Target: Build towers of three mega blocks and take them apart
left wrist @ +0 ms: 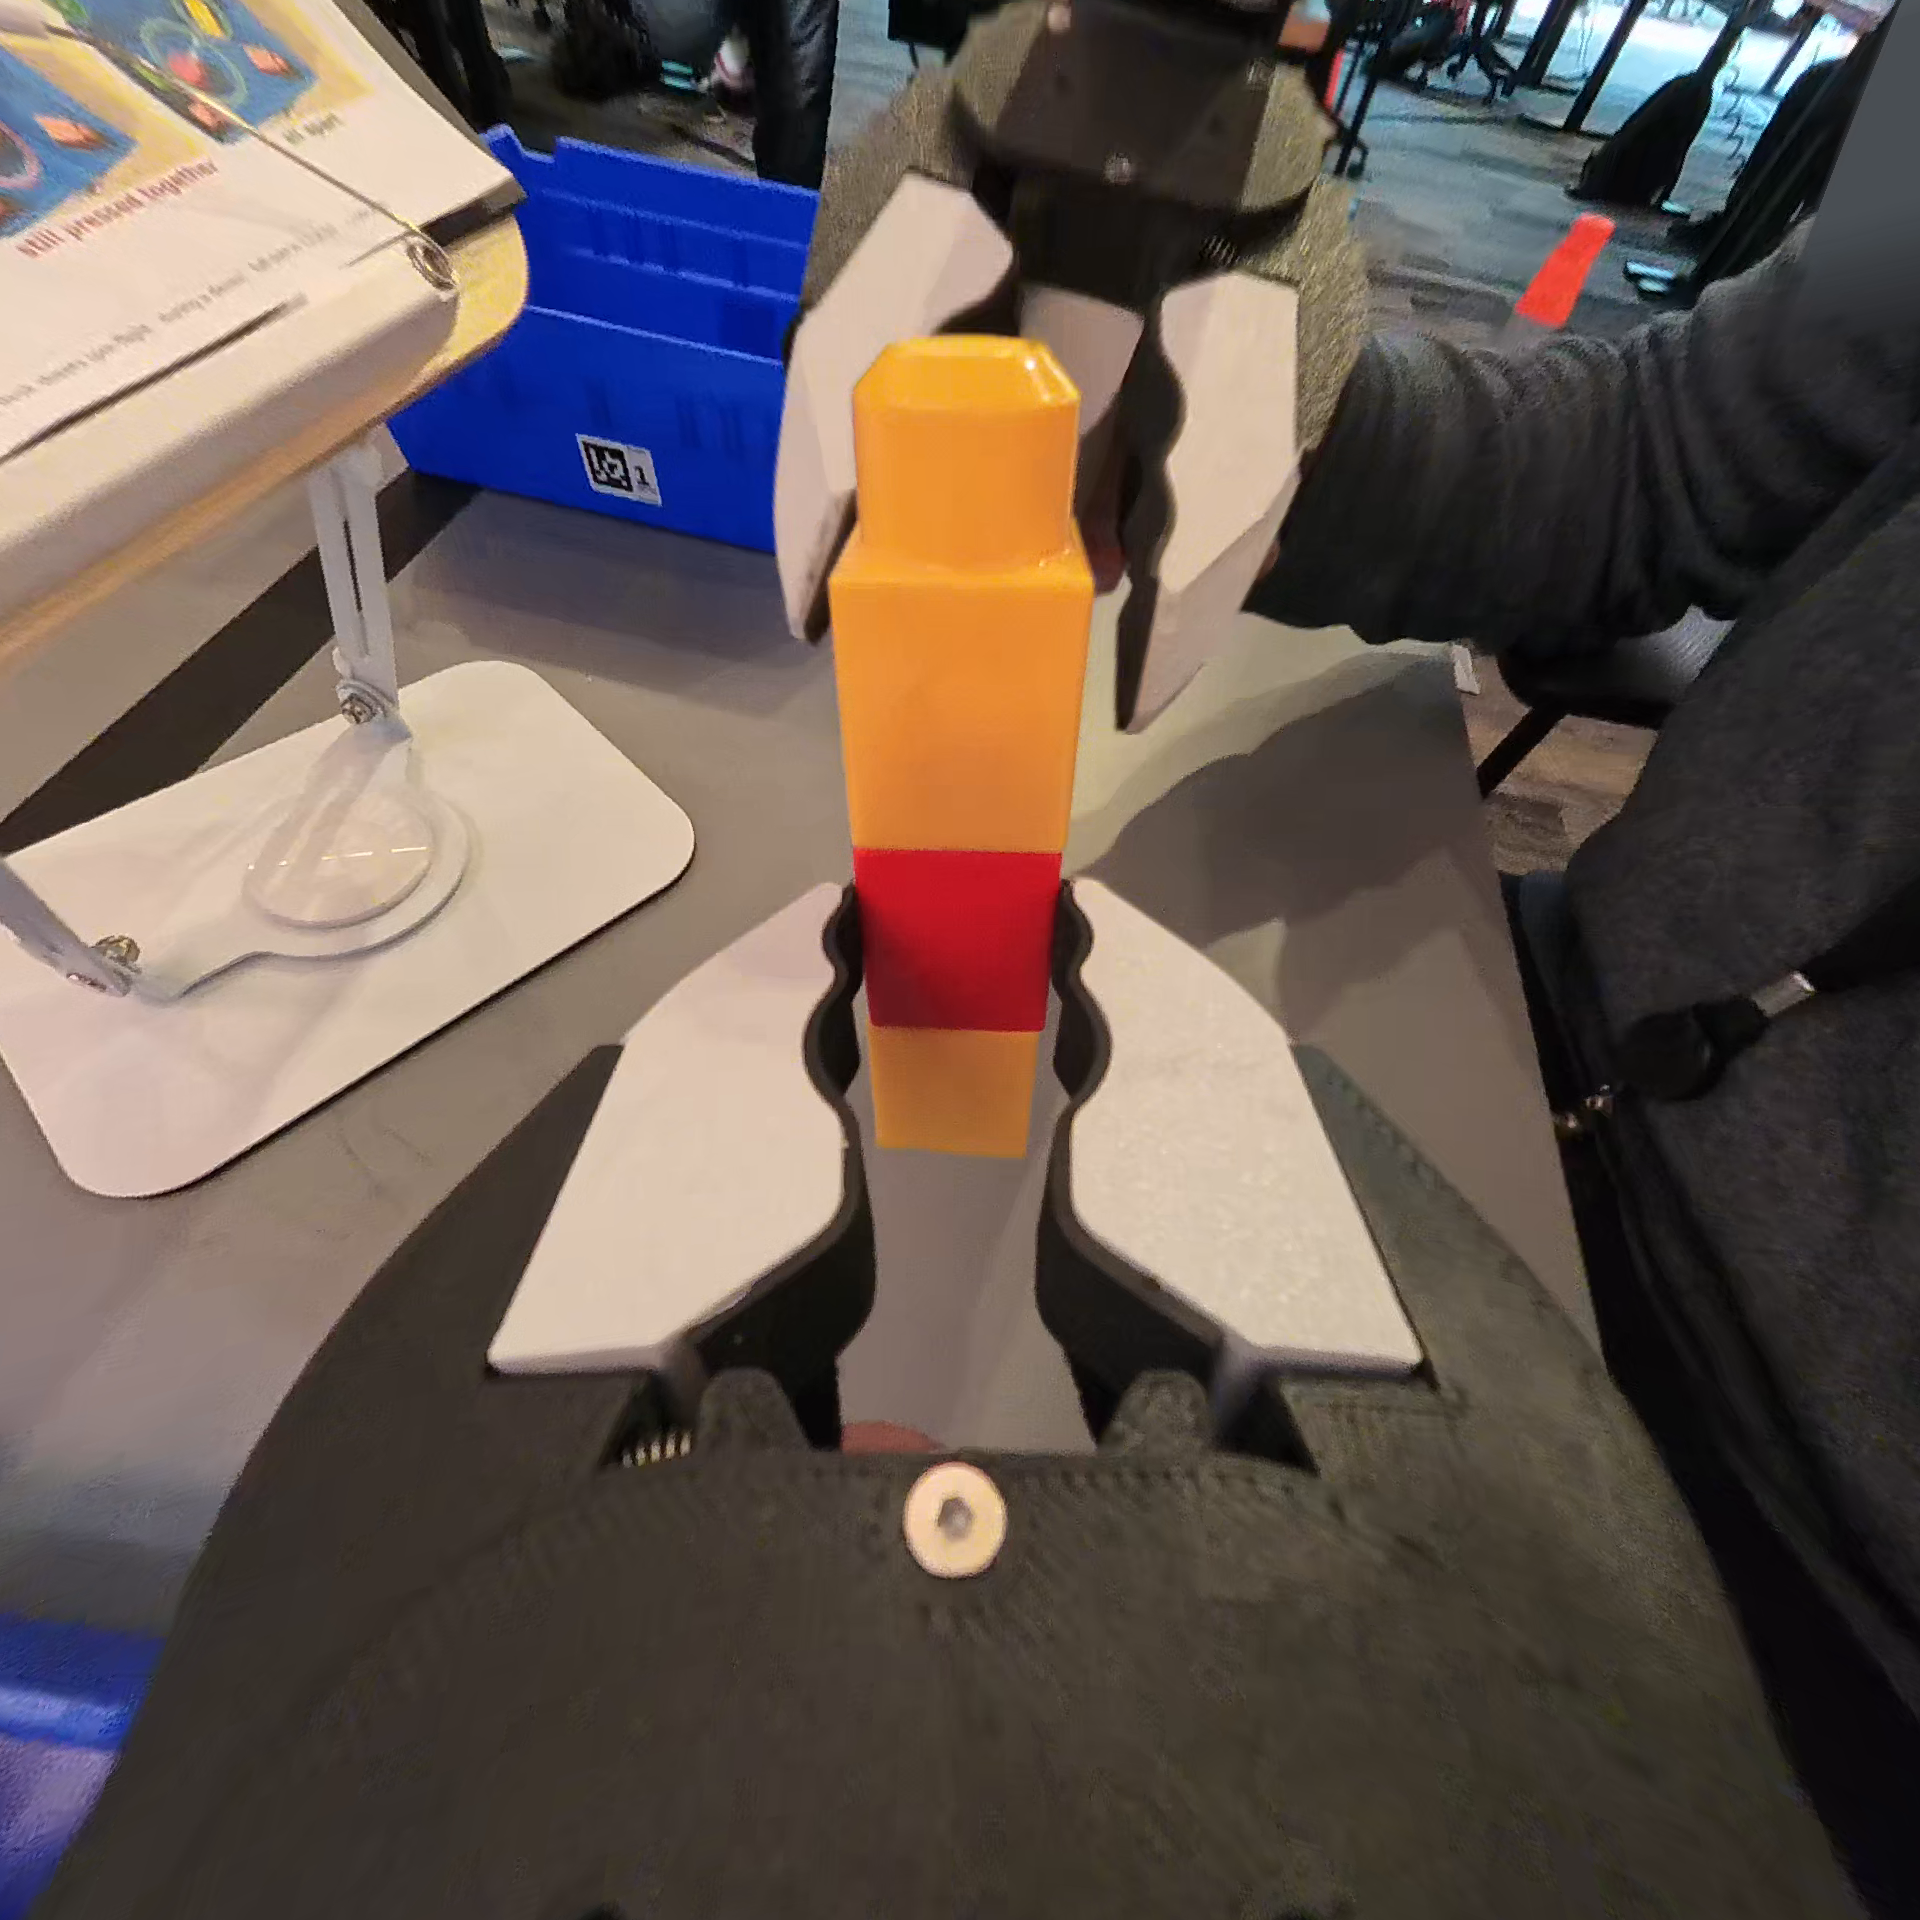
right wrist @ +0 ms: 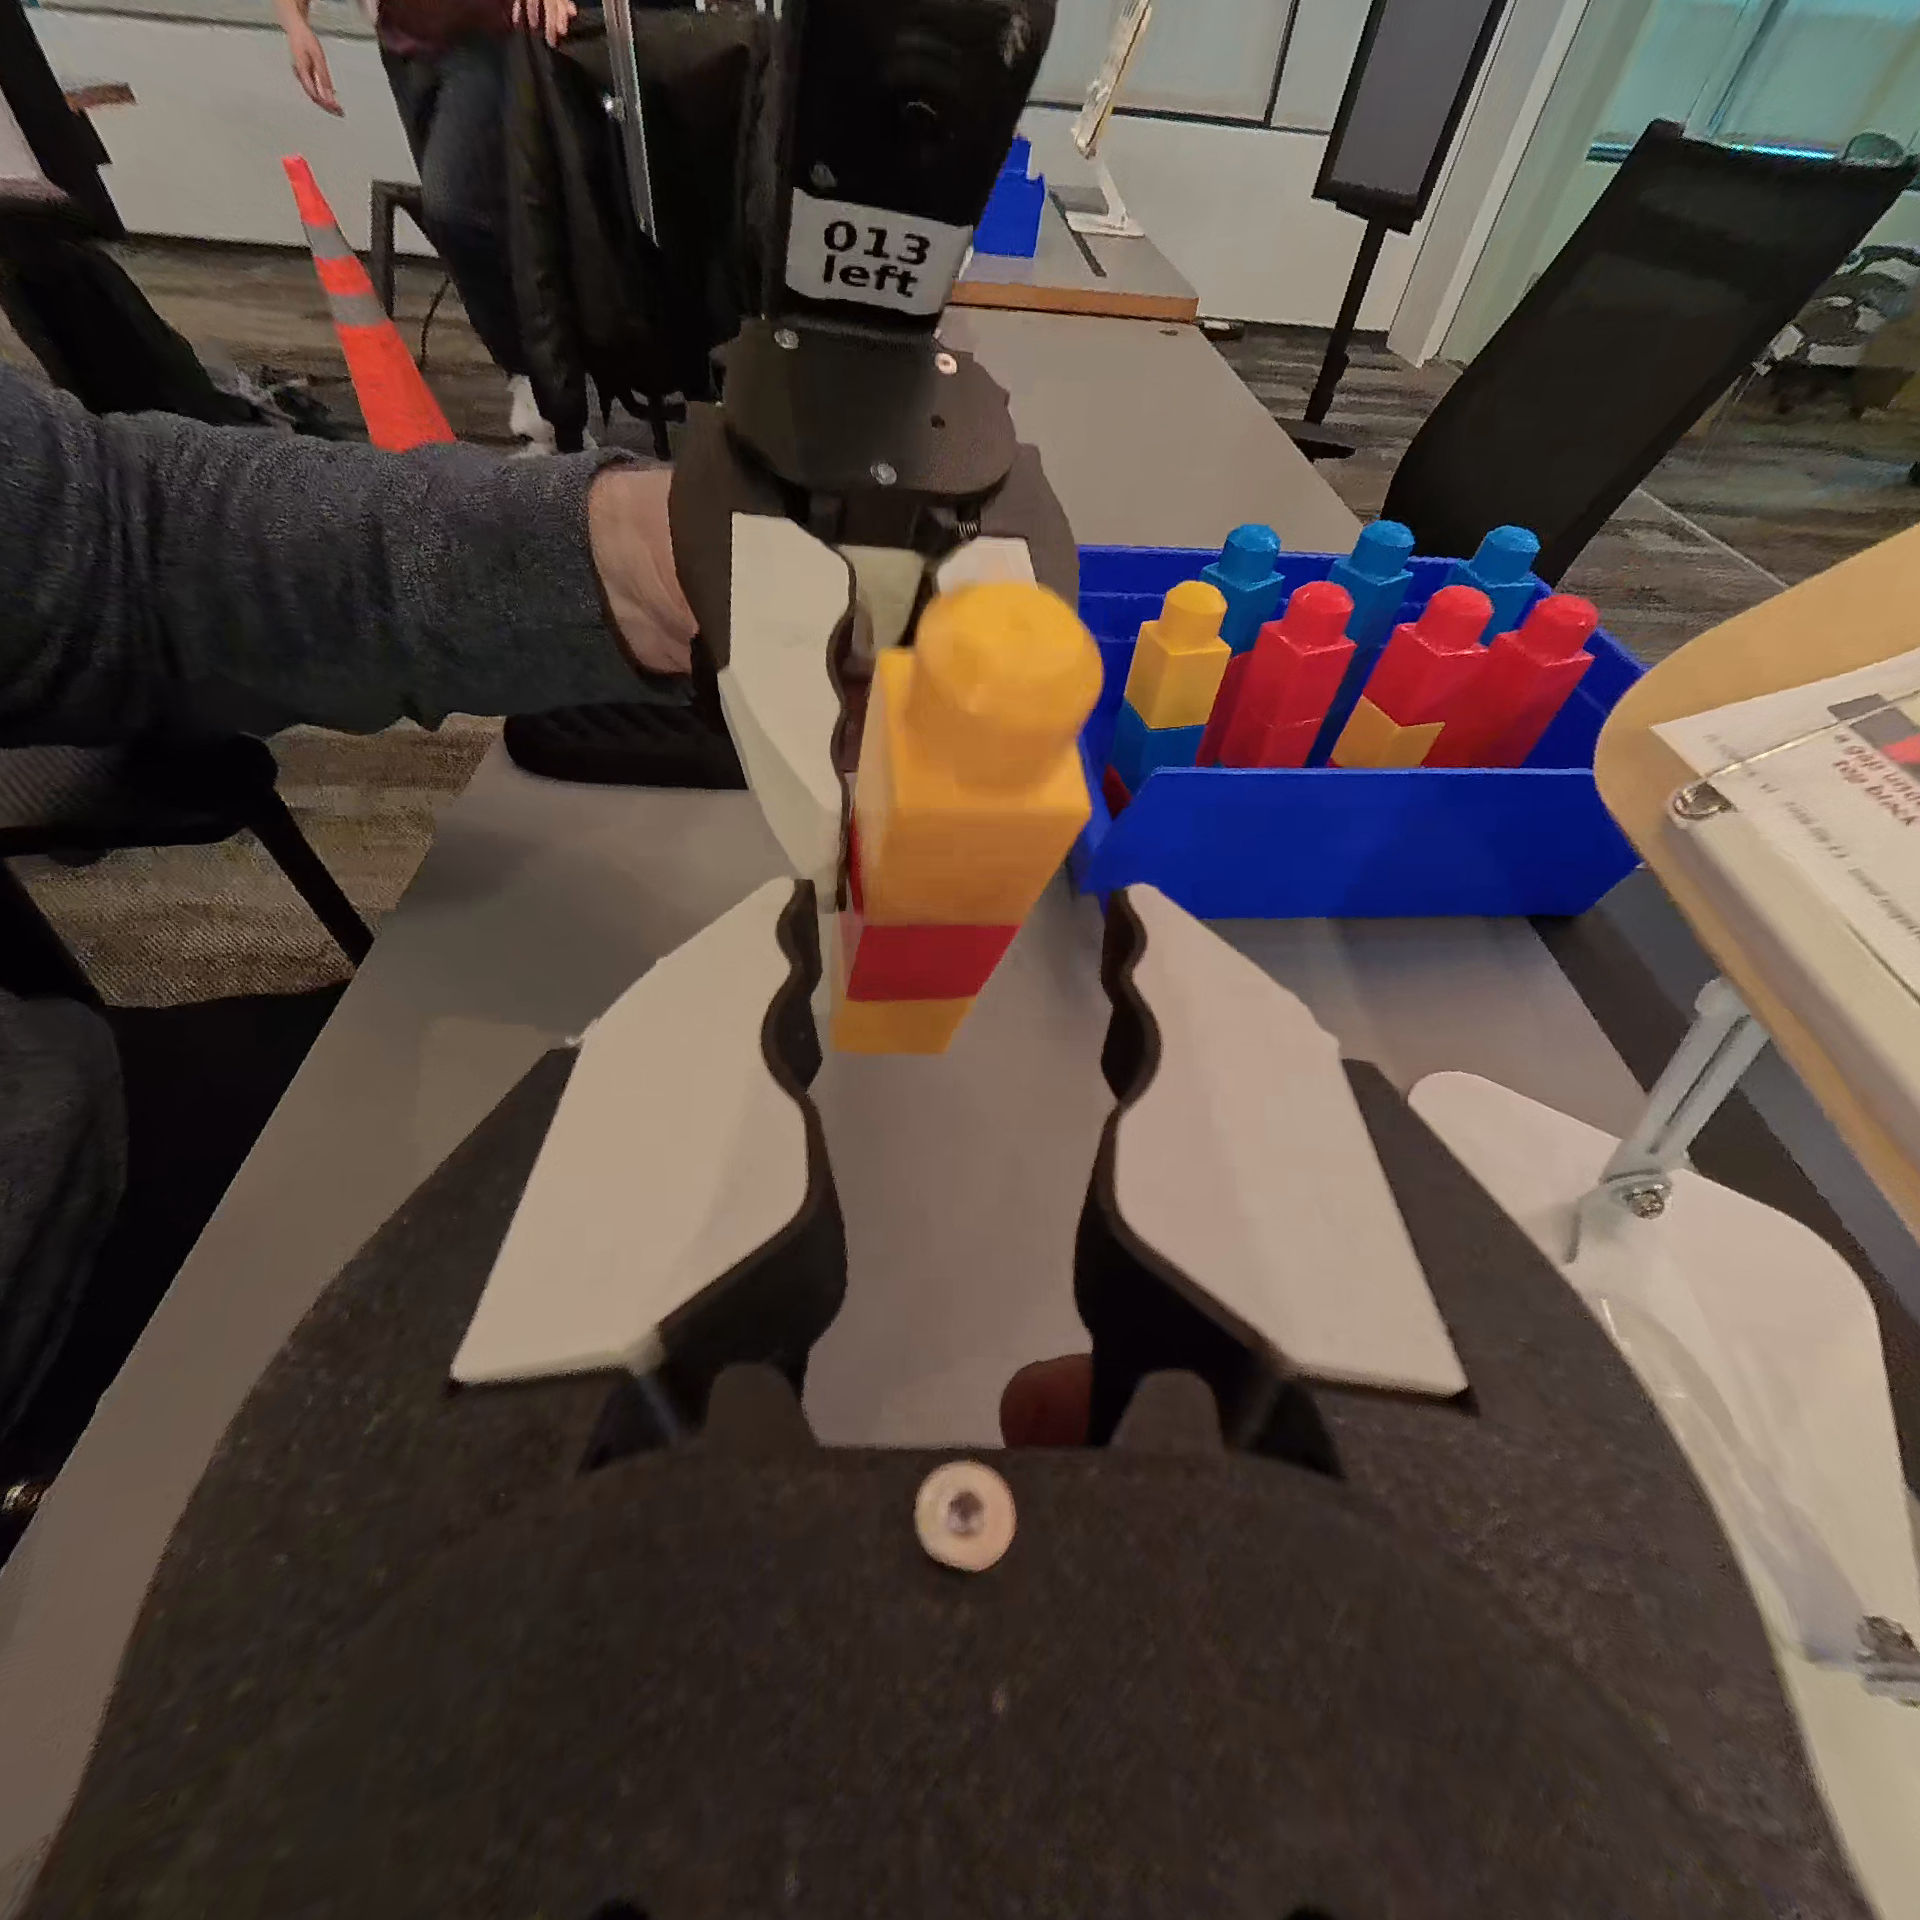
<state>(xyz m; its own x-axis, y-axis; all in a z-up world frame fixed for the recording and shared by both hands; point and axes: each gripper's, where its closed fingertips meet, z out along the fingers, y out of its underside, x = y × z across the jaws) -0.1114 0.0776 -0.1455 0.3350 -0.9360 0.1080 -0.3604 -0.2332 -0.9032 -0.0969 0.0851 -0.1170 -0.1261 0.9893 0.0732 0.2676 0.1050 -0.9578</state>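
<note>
While the left claw (left wrist: 956,961) clamps the tower's (left wrist: 961,727) red block (left wrist: 956,935), the right claw (right wrist: 956,997) gapes beside it.

free: table (right wrist: 1299,997) before tower (right wrist: 935,831) | blocked: blue bin (right wrist: 1351,842) right

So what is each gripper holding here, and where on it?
Left gripper clamps the three-block tower at its red middle block. Right gripper holds nothing; its jaws stand open.
</note>
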